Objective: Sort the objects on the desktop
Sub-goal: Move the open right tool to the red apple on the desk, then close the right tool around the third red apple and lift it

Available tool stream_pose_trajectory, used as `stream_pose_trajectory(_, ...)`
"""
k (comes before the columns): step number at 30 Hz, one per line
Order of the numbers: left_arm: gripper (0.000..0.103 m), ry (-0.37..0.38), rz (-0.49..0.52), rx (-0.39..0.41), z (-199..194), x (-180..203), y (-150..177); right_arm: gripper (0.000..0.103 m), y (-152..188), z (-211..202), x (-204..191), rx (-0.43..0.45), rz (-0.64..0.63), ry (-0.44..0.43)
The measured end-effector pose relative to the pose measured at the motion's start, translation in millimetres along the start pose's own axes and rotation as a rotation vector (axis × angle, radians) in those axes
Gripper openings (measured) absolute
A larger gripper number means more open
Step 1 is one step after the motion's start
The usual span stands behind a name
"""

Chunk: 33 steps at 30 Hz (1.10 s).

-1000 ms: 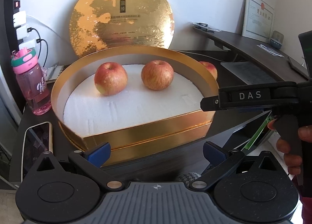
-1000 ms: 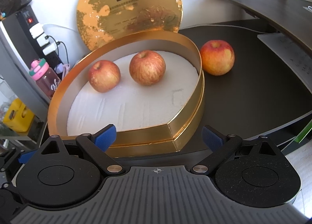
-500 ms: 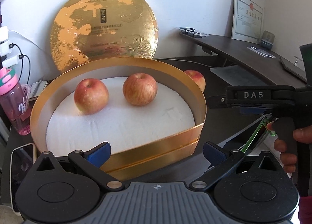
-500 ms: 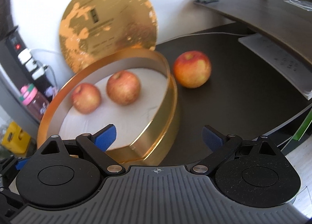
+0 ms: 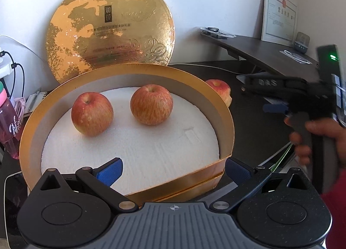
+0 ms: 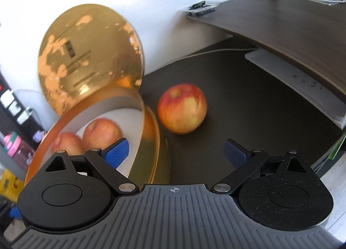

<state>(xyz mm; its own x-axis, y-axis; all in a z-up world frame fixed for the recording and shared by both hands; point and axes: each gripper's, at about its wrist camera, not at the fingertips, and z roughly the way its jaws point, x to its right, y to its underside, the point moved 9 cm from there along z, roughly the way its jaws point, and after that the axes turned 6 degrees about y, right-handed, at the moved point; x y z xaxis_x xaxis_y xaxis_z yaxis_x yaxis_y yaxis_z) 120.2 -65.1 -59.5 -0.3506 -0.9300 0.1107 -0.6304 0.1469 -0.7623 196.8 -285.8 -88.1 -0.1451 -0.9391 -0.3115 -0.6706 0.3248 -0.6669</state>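
Left wrist view: the left gripper point(image 5: 174, 167) hangs with its blue pads spread wide and nothing between them, poised over the near rim of a round gold box point(image 5: 225, 123) lined with white foam. Two red apples sit inside on the foam, the left apple point(image 5: 92, 117) at about 10 o'clock from the gripper and the middle apple point(image 5: 151, 104) at about 12 o'clock, close together but not touching. A third apple point(image 5: 219, 92) lies outside on the dark desk point(image 5: 255, 132), just behind the box's far-right wall at about 1 o'clock and half hidden by it. The box's gold lid point(image 5: 110, 39) stands propped against the white wall at 11 o'clock. A pink bottle point(image 5: 8, 123) stands at 9 o'clock. At 3 o'clock, blurred, a person's hand point(image 5: 317, 136) grips the handle of the right gripper point(image 5: 270, 95), which points left toward the third apple.

Right wrist view: the right gripper point(image 6: 176, 154) is released, its pads well apart and empty. The third apple point(image 6: 182, 108) rests on the dark desk point(image 6: 248, 123) at 12 o'clock, ahead of the open fingers and untouched, just beside the gold box point(image 6: 151, 136) at 10 o'clock. The two boxed apples show past the left pad point(image 6: 116, 153). The gold lid point(image 6: 86, 58) leans at 11 o'clock.
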Motion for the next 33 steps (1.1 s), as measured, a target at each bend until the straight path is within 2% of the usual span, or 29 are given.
stream_pose_trajectory(4,0.102,-0.005,0.0,-0.006,5.4,-1.9,-2.8,0.096,-17.3,32.1,3.7,-0.008,0.024,0.018)
stream_pose_trajectory(10,0.102,-0.009,-0.008,-0.013,12.6,-5.9,-5.1,0.094,-32.2,76.0,10.4,-0.072,0.11,-0.002)
stream_pose_trajectory(19,0.102,-0.01,-0.01,-0.019,15.3,-7.9,-4.9,0.095,-34.7,116.6,9.6,-0.162,0.199,-0.032)
stream_pose_trajectory(21,0.102,-0.012,-0.01,-0.019,14.8,-8.1,-4.9,0.095,-34.1,122.7,7.1,-0.17,0.205,-0.037)
stream_pose_trajectory(25,0.102,-0.013,-0.01,-0.018,13.8,-7.7,-4.6,0.086,-30.8,131.8,0.0,-0.177,0.182,-0.02)
stream_pose_trajectory(33,0.102,0.002,0.004,-0.01,8.6,-1.7,-4.4,0.085,-24.2,118.9,1.2,-0.161,0.107,0.038)
